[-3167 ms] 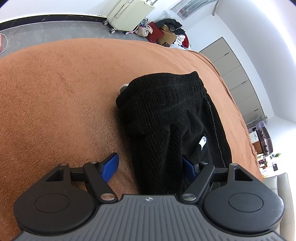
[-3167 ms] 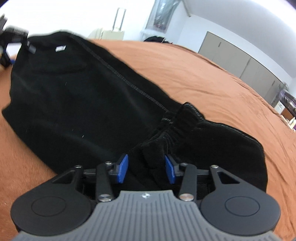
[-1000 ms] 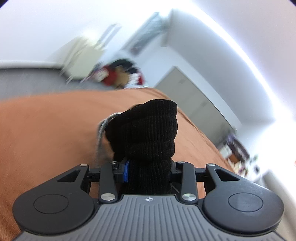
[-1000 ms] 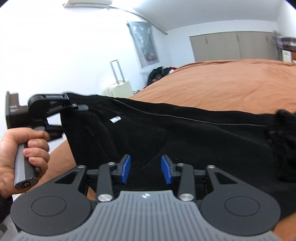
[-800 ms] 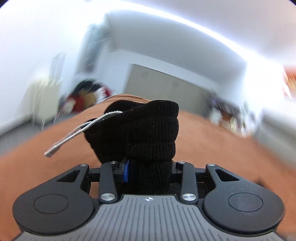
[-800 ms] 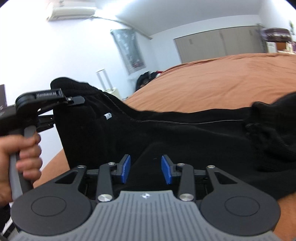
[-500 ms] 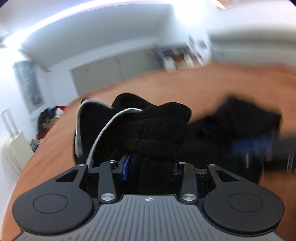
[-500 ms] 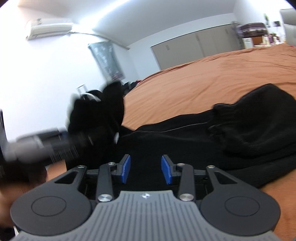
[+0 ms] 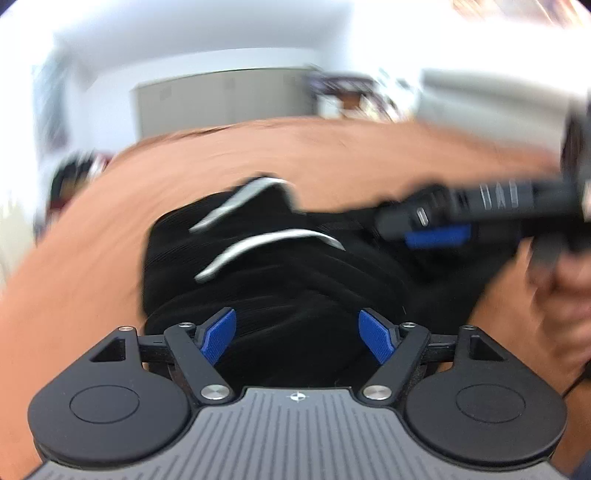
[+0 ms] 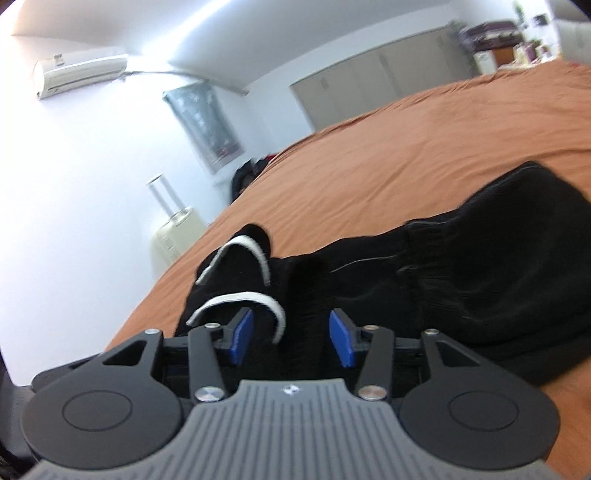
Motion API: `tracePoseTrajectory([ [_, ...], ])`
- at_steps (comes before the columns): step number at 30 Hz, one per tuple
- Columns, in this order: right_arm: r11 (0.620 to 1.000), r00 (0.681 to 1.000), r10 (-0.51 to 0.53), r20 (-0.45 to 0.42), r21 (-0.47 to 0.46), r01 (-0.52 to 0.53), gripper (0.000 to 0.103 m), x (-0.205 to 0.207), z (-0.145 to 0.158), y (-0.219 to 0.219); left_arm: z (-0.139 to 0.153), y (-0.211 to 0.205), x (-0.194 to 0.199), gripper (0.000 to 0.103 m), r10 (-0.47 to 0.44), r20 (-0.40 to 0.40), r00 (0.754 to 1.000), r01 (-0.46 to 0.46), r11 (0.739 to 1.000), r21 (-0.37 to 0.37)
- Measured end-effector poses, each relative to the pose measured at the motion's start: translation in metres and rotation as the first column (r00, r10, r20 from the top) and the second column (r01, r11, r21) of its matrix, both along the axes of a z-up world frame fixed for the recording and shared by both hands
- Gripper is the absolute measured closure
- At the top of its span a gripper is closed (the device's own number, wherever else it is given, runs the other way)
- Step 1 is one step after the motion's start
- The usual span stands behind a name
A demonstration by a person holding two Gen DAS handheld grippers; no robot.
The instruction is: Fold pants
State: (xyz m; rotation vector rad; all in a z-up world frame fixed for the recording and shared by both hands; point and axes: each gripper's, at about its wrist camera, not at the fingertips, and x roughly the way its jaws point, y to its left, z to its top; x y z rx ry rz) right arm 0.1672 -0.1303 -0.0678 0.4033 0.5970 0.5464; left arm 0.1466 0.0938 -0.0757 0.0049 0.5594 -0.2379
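The black knit pants lie bunched on the orange bed cover, with white drawstrings on top. My left gripper is open, its blue pads either side of the fabric. In the right wrist view the pants stretch to the right, drawstrings at the waistband end. My right gripper is open over the waistband; it also shows, blurred, in the left wrist view at the pants' right side, held by a hand.
The orange bed cover spreads far beyond the pants. A cream suitcase stands by the white wall at left. Grey wardrobes line the far wall, with clutter at the far right.
My left gripper opened and let go of the waistband, which now rests on the bed. The pants came down from being held up. My right gripper moved to the waistband end.
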Motion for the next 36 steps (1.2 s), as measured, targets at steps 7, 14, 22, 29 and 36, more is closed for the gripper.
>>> tracePoseTrajectory([
  [7,0.991,0.987,0.136,-0.081,0.004,-0.136,0.042,0.049,-0.006,0.04,-0.02,0.103,0.019,0.016,0.167,-0.231,0.959,-0.262,0.833,-0.487],
  [14,0.98,0.965,0.189,-0.182,-0.031,-0.198,0.079,0.084,-0.03,0.078,-0.037,0.107,0.035,0.016,0.182,-0.326,0.928,-0.332,0.801,-0.499],
  [22,0.962,0.979,0.189,-0.083,0.217,-0.167,0.085,0.068,0.0,0.015,-0.028,0.085,0.03,0.016,0.14,-0.257,0.956,-0.26,0.809,-0.528],
  [29,0.989,0.972,0.117,-0.202,0.108,-0.097,0.079,0.081,-0.062,0.008,-0.052,0.056,0.043,0.022,0.153,-0.378,0.913,-0.315,0.853,-0.415],
  [36,0.998,0.992,0.066,-0.109,-0.002,-0.067,0.061,0.06,-0.02,-0.015,-0.046,0.051,0.054,0.02,0.144,-0.386,0.911,-0.308,0.861,-0.406],
])
